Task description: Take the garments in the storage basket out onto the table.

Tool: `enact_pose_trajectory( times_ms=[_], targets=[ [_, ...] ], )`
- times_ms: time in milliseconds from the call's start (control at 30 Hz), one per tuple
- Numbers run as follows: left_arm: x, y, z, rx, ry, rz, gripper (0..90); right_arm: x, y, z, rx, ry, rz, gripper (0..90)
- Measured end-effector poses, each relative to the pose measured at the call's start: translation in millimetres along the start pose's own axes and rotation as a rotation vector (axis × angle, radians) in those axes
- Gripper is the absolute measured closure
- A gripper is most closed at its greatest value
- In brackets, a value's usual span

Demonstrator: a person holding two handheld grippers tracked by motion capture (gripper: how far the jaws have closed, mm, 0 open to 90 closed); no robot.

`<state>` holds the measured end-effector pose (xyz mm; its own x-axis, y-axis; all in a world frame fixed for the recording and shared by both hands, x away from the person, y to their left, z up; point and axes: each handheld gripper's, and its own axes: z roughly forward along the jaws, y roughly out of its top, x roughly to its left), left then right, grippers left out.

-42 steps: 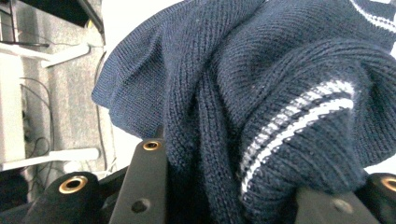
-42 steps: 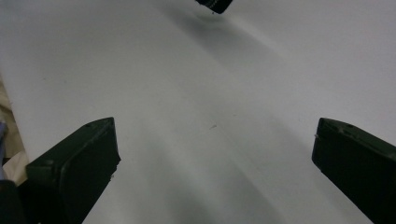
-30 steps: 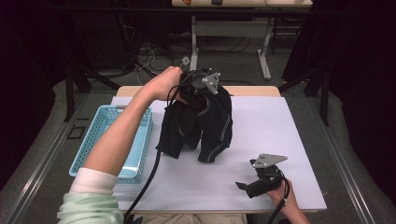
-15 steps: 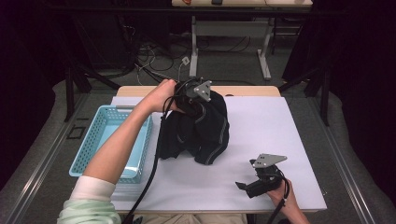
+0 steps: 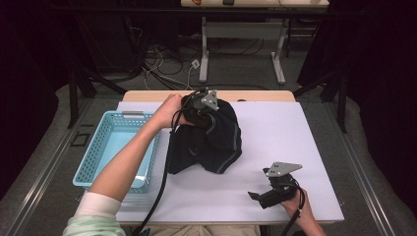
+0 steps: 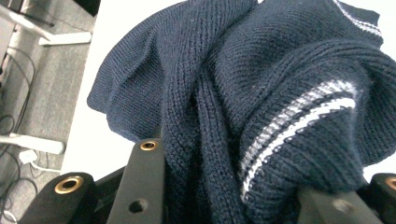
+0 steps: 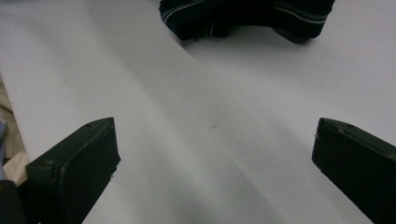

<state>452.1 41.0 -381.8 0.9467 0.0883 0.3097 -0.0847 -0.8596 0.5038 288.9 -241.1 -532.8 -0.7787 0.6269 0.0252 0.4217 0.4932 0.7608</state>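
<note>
Left gripper (image 5: 202, 109) pinched fold of navy knit sweater (image 5: 211, 140), jaws pressed on bunched fabric; white-striped hem (image 6: 299, 116) beside jaws. Sweater lay on white table cover (image 5: 290, 132) near centre, bulk trailing toward 6 o'clock from gripper. Blue basket (image 5: 101, 147) at 9 o'clock of sweater, just beside. Right gripper (image 5: 265, 194) at 4 o'clock, well apart, jaws spread wide over bare cover.

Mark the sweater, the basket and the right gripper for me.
Sweater (image 5: 216, 140), high view, on its dark knit body.
Basket (image 5: 93, 158), high view, on its left wall.
Right gripper (image 5: 256, 198), high view, between its open fingertips.
</note>
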Motion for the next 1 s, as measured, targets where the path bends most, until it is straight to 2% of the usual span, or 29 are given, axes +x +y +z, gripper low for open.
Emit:
enact_pose_trajectory(
  times_ms=[167,467,567,767,900,1000],
  targets=[
    [-4.8,-7.4,6.0,-0.017,0.010,-0.037,65.6,0.2,-0.1,-0.1,0.004,0.003,0.005,0.0],
    [-11.4,-18.0,20.0,0.011,-0.029,-0.063,64.2,0.4,0.2,-0.6,0.015,-0.005,0.006,0.1],
    [-13.4,-22.8,25.9,0.018,-0.045,-0.081,63.6,0.4,-0.3,0.5,-0.004,0.001,0.008,0.0],
    [-17.0,-32.6,35.1,0.019,-0.057,-0.123,62.7,0.0,0.1,-0.2,0.003,0.002,0.005,0.1],
    [-21.1,-38.6,41.1,0.040,-0.073,-0.135,62.0,0.2,0.1,-0.1,0.004,0.002,0.006,0.1],
    [-25.0,-45.6,47.5,0.039,-0.081,-0.146,61.4,0.1,0.0,-0.1,0.002,0.002,0.005,0.1]
  ],
)
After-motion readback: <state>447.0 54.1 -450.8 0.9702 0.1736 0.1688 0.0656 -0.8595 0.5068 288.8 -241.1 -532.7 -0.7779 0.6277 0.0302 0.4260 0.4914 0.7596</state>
